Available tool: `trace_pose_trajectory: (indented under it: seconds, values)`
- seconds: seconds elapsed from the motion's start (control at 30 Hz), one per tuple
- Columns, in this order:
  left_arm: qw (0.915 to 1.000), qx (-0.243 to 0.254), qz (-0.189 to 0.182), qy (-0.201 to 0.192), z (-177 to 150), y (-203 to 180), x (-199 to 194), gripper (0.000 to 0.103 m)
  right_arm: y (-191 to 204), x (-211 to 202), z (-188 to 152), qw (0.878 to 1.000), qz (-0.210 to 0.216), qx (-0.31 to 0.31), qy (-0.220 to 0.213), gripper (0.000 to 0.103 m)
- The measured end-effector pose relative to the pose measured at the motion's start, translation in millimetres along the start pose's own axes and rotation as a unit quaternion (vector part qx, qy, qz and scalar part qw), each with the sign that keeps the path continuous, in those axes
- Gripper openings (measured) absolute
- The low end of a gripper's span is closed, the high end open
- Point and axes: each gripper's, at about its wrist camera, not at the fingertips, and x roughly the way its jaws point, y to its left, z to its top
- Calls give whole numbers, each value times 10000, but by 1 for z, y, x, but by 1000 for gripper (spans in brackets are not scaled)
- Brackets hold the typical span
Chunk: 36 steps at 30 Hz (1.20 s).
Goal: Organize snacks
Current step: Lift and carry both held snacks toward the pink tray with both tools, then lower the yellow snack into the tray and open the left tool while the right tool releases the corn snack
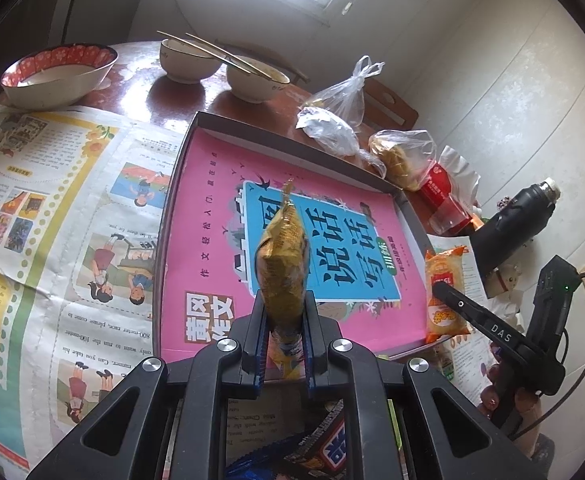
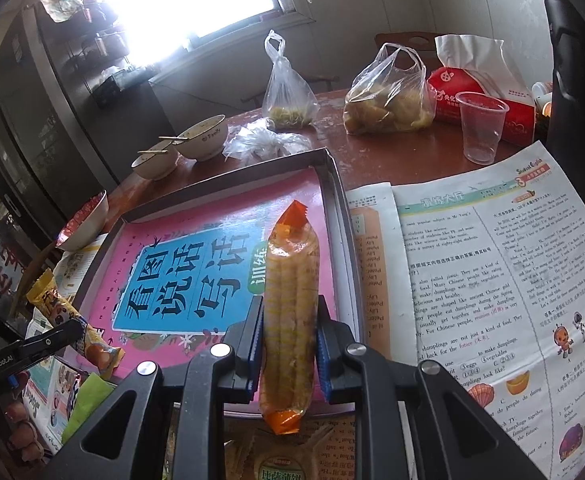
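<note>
Yellow snack packet (image 1: 282,248) is clamped upright in my left gripper (image 1: 283,334), hanging over the pink book (image 1: 212,240) inside the grey tray (image 1: 170,216). Right of that, my right gripper (image 2: 288,344) is clenched on an orange-ended wafer roll pack (image 2: 292,300), above the same tray's right wall (image 2: 342,216), newspaper (image 2: 492,280) just beside it.

The left hand-held gripper's (image 1: 282,344) frame hides most of a dark snack wrapper (image 1: 324,446), whose blurred lettering is cut by the near edge.
</note>
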Motion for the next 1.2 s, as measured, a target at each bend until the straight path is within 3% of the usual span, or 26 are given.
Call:
trace_pose_trajectory:
  seconds: [0.57,0.73,1.2]
  values:
    - [9998,-139,170,-19,-1,9,-5,22,-2,-9,-5,9999,-130,28,24,26]
    - [9995,-181,242,-51,-1,12,-9,47,-2,-16,-5,9999,-95,39,-73,33]
    - [9992,-143,191,-319,3,7,-33,58,-1,-36,-4,9996,-9,46,-272,38]
